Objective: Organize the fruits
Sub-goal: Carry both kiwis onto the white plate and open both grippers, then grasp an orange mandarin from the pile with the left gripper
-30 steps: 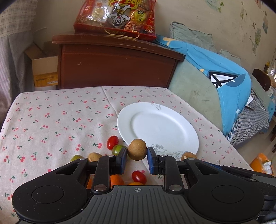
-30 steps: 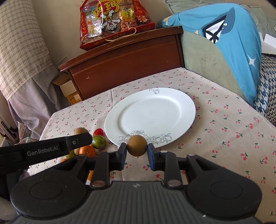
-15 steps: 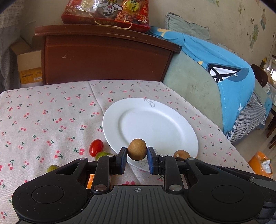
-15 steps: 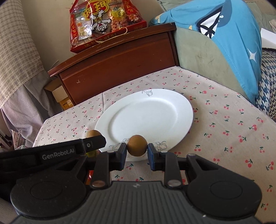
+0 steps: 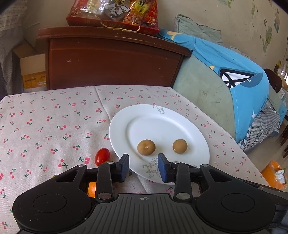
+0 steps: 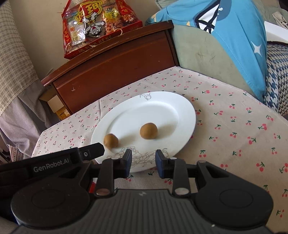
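Two small brown round fruits lie apart on the white plate: one just beyond my left gripper, the other to its right. In the right wrist view the same plate holds one fruit on the left and one beyond my right gripper. Both grippers hover over the plate's near rim; their jaws are opening with nothing between them. A red cherry tomato lies on the cloth left of the plate, and an orange fruit peeks out under the left gripper.
The table has a cherry-print cloth. Behind it stands a brown wooden cabinet with a red snack bag on top. A sofa with a blue cloth borders the right side. The left gripper's body shows at left in the right wrist view.
Both grippers moved over the plate holding a brown fruit each, then their jaws parted and the two fruits dropped onto the plate.
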The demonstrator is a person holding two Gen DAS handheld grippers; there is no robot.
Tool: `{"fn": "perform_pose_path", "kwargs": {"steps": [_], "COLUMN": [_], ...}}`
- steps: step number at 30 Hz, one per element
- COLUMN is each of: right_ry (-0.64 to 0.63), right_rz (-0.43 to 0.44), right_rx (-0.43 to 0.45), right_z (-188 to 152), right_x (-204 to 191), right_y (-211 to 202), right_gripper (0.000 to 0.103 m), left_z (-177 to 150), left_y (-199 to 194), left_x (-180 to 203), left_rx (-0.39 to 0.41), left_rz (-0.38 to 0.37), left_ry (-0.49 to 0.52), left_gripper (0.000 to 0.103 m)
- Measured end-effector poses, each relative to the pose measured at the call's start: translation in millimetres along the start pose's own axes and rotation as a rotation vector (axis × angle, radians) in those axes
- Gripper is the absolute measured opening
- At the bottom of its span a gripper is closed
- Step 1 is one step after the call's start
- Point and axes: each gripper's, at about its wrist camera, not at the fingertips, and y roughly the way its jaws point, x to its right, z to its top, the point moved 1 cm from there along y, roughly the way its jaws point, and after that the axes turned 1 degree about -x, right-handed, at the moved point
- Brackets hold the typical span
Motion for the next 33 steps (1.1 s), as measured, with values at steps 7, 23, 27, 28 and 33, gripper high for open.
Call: {"fn": "perform_pose_path", "kwargs": {"steps": [7,23,27,28,33], "right_ry": [-0.023,-0.097,-0.086,-0.08,-0.094], "right_rz": [0.019,0.112,0.13,0.137,0.15], "right_rx": [-0.008,-0.058,-0.082,-0.09,-0.104], "right_z": [-2.6,-20.3,-24.9,-26.5,-31.5], "right_x": [-5.5,-25.0,-24.7,-24.3,-27.3], "right_y": [-5.4,-28.4,-30.7,-30.9,-34.2], "right_gripper": [0.036,0.037,0.037,0.037,0.037], "left_z": [-2.9,-25.5,-33.9,-36.6,-51.0], "left_y": [-21.3,-71.4,-78.0,-80.0,-87.1], "left_x": [-3.6,-20.9,-19.7,-19.6,-20.1], "left_rx": [0.014,0.009,-0.008,-0.012,-0.037], "left_rz": [0.031,0.08,0.077,0.077,0.077], "left_ry": [0.005,-0.017,-0.004,0.004,0.029], "left_gripper": [0.044,0.045,0.045,0.045,0.045]}}
